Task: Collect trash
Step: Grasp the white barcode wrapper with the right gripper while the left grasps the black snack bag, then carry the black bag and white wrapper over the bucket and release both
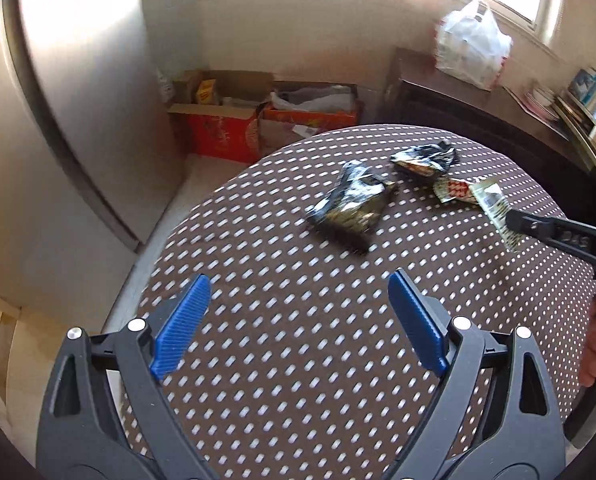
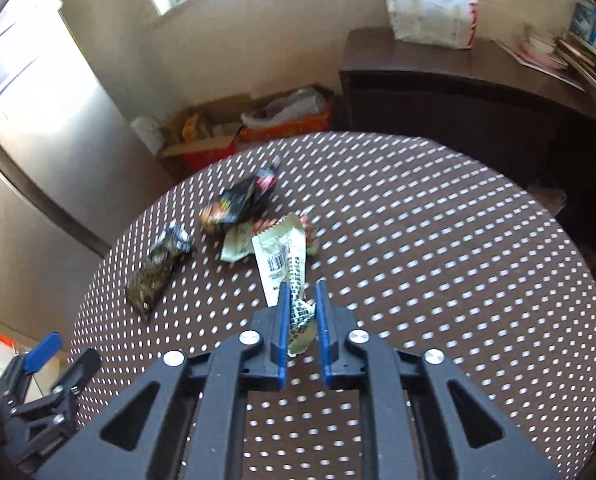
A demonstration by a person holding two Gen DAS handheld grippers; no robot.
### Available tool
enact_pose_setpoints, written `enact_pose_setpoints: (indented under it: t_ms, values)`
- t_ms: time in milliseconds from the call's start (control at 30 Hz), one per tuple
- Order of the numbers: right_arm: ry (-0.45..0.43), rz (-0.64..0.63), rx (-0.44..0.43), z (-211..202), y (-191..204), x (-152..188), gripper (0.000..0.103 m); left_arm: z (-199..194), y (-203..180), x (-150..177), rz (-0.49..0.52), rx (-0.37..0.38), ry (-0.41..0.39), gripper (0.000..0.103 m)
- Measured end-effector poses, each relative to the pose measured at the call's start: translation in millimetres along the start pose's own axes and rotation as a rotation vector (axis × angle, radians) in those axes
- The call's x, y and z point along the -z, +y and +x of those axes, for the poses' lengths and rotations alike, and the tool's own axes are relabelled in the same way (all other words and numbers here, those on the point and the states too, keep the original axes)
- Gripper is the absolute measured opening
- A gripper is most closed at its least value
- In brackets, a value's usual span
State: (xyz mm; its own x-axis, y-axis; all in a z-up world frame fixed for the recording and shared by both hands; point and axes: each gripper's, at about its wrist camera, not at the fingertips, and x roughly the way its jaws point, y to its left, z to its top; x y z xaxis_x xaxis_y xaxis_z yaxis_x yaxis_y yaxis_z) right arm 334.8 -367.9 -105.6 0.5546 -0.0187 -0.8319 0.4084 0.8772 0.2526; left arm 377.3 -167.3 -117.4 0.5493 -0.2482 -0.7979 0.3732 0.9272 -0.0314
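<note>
Several crumpled wrappers lie on a round table point(image 1: 298, 360) with a brown, white-dotted cloth. My right gripper point(image 2: 302, 300) is shut on the near end of a white barcode wrapper point(image 2: 278, 260); in the left wrist view its tip point(image 1: 513, 220) pinches that wrapper point(image 1: 491, 200). A dark wrapper point(image 1: 349, 204) point(image 2: 158, 272), a black-and-red one point(image 1: 425, 160) point(image 2: 238, 204) and a small red-and-white one point(image 1: 453, 190) lie loose beside it. My left gripper point(image 1: 298, 280) stands open above the cloth, short of the dark wrapper, with nothing between its fingers.
Open cardboard boxes point(image 1: 226, 128) sit on the floor beyond the table's far edge. A dark cabinet point(image 2: 457, 92) at the back right bears a white plastic bag point(image 2: 433, 4). A person's hand point(image 1: 595, 348) shows at the right edge.
</note>
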Motion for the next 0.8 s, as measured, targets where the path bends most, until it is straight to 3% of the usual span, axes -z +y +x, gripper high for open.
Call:
enact_pose_setpoints:
  t_ms: [167, 467, 500, 567, 600, 733, 800]
  values:
    - [0.005, 0.045, -0.045, -11.0, -17.1, -4.1, 0.013, 30.8, -17.1, -22.7, 0.088, 0.038, 0.010, 0.091]
    - [0.012, 0.087, -0.056, -14.4, -34.9, -12.7, 0.013, 74.9, -28.1, -42.4, 0.070, 0.061, 0.011, 0.089]
    - [0.012, 0.086, -0.054, -14.6, -34.6, -12.9, 0.013, 76.9, -27.6, -41.2, 0.069, 0.067, 0.016, 0.085]
    - [0.016, 0.083, -0.061, -14.5, -35.1, -11.9, 0.012, 77.3, -29.0, -38.1, 0.078, 0.033, 0.011, 0.054]
    - [0.017, 0.082, -0.060, -15.7, -34.7, -11.3, 0.012, 74.8, -30.0, -36.7, 0.085, 0.031, 0.005, 0.047]
    - [0.014, 0.069, -0.059, -13.7, -28.5, -10.3, 0.012, 62.2, -24.5, -30.9, 0.052, 0.013, 0.017, 0.024]
    - [0.008, 0.062, -0.063, -15.9, -22.4, -9.5, 0.012, 54.2, -18.7, -24.6, 0.022, 0.033, 0.020, 0.022]
